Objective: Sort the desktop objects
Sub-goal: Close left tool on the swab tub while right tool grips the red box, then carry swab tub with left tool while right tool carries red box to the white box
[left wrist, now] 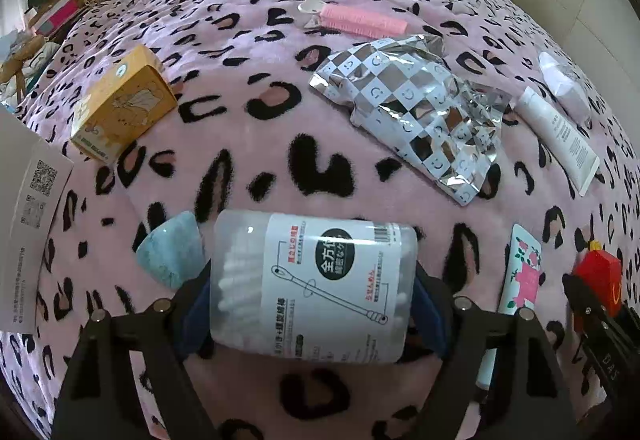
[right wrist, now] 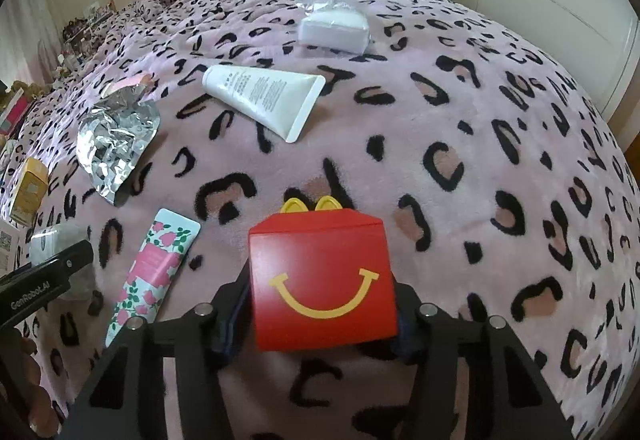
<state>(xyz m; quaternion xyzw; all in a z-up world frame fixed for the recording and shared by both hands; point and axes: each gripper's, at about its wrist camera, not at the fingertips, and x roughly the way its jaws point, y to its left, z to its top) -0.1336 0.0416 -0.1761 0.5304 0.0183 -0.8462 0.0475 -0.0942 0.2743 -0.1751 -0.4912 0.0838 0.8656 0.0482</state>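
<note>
Left gripper (left wrist: 312, 292): clamping cotton swab jar (left wrist: 312, 288) sideways between both jaws.
Right gripper (right wrist: 324, 304): gripping red smiley box (right wrist: 322, 280) between both jaws.
Beyond left jaws: lying ahead, checkered foil pouch (left wrist: 416, 112), yellow box (left wrist: 124, 104).
Left of right jaws: lying alongside, floral tube (right wrist: 154, 272).

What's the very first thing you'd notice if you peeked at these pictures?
Probably the bright red box with a yellow smile, clamped in the right gripper above the pink leopard-print blanket. Next, the clear tub of cotton swabs gripped sideways by the left gripper, and the shiny crumpled checkered foil bag lying farther back.
</note>
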